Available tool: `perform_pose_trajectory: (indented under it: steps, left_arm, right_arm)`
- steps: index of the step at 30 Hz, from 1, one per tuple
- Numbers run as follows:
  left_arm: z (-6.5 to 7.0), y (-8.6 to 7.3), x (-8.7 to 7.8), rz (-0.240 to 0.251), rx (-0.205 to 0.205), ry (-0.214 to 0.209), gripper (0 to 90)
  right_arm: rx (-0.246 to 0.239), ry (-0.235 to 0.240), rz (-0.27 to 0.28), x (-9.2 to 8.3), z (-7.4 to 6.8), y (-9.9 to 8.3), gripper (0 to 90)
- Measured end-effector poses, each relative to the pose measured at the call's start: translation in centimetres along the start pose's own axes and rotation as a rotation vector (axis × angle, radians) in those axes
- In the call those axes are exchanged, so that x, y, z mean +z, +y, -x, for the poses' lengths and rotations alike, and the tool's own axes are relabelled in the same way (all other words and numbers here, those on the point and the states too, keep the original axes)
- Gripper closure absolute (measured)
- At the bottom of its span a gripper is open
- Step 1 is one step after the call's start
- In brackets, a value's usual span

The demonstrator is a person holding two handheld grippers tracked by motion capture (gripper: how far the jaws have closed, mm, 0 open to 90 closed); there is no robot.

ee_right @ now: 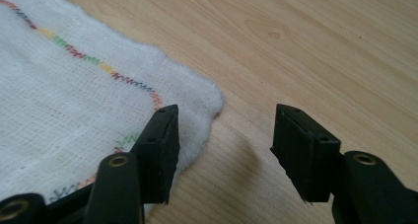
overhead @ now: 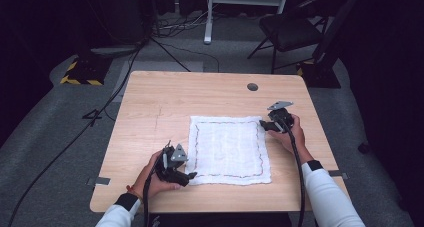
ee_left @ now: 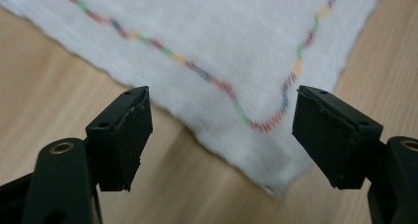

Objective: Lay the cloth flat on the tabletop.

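- Cloth lies flat and spread in the middle of the desk, white with a coloured stitched border.
- Left claw sits at the near left corner, jaws apart, nothing pinched; in the left gripper view that corner lies between the jaws, nearer the right one.
- Right claw waits at the far right corner, also open and empty (one jaw above the cloth's edge, the other above bare wood).
- My guess: both corners are about to be gripped, perhaps for a fold. Next, each claw must drop onto its corner and close.
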State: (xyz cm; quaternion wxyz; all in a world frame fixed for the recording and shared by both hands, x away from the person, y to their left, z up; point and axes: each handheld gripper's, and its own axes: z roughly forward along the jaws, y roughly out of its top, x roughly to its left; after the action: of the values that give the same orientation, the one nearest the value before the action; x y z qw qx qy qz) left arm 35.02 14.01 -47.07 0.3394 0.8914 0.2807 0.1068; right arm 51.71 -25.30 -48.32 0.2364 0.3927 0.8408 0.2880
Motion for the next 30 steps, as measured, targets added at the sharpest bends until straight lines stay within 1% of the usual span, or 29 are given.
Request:
perform_pose_trajectory:
  steps: [1, 3, 4, 5, 6, 7, 8, 9, 12, 13, 14, 15, 16, 17, 18, 19, 20, 21, 22, 24, 26, 30]
  left_arm:
    - [-0.5, 0.5, 0.1, 0.014, -0.010, 0.015, 23.6]
    - [-1.9, 1.5, 0.9, 0.034, -0.032, 0.019, 24.2]
    - [-2.3, 1.8, 1.3, 0.033, -0.039, 0.023, 24.4]
    - [-2.8, 2.3, 1.9, 0.027, -0.038, 0.031, 24.3]
    - [-3.5, 2.8, 2.8, 0.021, -0.040, 0.032, 24.3]
    - [-3.7, 3.0, 3.1, 0.025, -0.043, 0.031, 24.6]
    - [-4.0, 3.3, 3.6, 0.027, -0.033, 0.035, 25.2]
    - [-4.2, 3.5, 4.0, 0.027, -0.025, 0.044, 26.0]
    - [-4.8, 4.0, 5.2, 0.031, -0.008, 0.060, 28.2]
    - [-4.9, 4.0, 5.4, 0.020, -0.009, 0.055, 28.9]
    - [-5.2, 4.0, 5.7, 0.010, -0.019, 0.048, 28.7]
    - [-5.5, 4.0, 5.9, 0.011, -0.028, 0.058, 29.0]
    - [-5.8, 4.0, 6.2, 0.016, -0.048, 0.063, 30.4]
    - [-6.2, 4.1, 6.4, 0.007, -0.068, 0.059, 31.0]
    - [-6.5, 4.1, 6.6, 0.008, -0.084, 0.053, 29.5]
    - [-6.7, 4.2, 6.8, 0.006, -0.085, 0.055, 29.2]
    - [-6.9, 4.2, 6.9, -0.008, -0.090, 0.053, 28.6]
    - [-7.0, 4.2, 6.9, -0.006, -0.103, 0.045, 27.5]
    - [-7.1, 4.2, 7.0, -0.007, -0.104, 0.046, 27.8]
    - [-7.2, 4.3, 7.0, -0.005, -0.099, 0.043, 27.8]
    - [-7.4, 4.3, 7.1, -0.002, -0.110, 0.052, 27.8]
    - [-7.7, 4.7, 7.5, -0.003, -0.113, 0.064, 27.4]
  right_arm:
    - [0.007, 0.008, 0.008, -0.2, 0.0, -0.1, 45.1]
    - [0.019, 0.028, 0.019, -0.8, 0.0, -0.3, 45.5]
    - [0.013, 0.033, 0.026, -1.1, -0.1, -0.4, 45.7]
    - [0.010, 0.041, 0.029, -1.3, -0.3, -0.5, 45.9]
    - [0.006, 0.056, 0.035, -1.5, -0.4, -0.6, 45.9]
    - [-0.009, 0.084, 0.044, -1.9, -0.9, -0.9, 46.5]
    - [-0.016, 0.094, 0.044, -2.0, -1.1, -0.9, 47.6]
    - [-0.038, 0.102, 0.046, -2.2, -1.5, -1.1, 49.1]
    - [-0.080, 0.132, 0.038, -2.7, -2.8, -1.5, 52.2]
    - [-0.091, 0.147, 0.041, -2.9, -3.2, -1.6, 52.8]
    - [-0.093, 0.159, 0.043, -3.0, -3.4, -1.7, 53.0]
    - [-0.100, 0.174, 0.041, -3.1, -3.7, -1.7, 53.2]
    - [-0.105, 0.186, 0.046, -3.2, -3.9, -1.8, 54.5]
    - [-0.107, 0.191, 0.042, -3.1, -4.1, -2.0, 54.7]
    - [-0.112, 0.183, 0.025, -2.9, -4.3, -2.1, 54.3]
    - [-0.120, 0.171, 0.010, -2.7, -4.4, -2.3, 53.9]
    - [-0.108, 0.176, 0.020, -2.7, -4.3, -2.4, 53.1]
    - [-0.099, 0.175, 0.019, -2.7, -4.2, -2.5, 52.6]
    - [-0.092, 0.169, 0.017, -2.7, -4.1, -2.6, 52.4]
    - [-0.072, 0.181, 0.021, -2.7, -3.8, -2.8, 51.9]
    - [-0.054, 0.194, 0.019, -2.6, -3.5, -2.8, 51.7]
    - [-0.031, 0.185, 0.010, -2.3, -3.0, -2.6, 50.7]
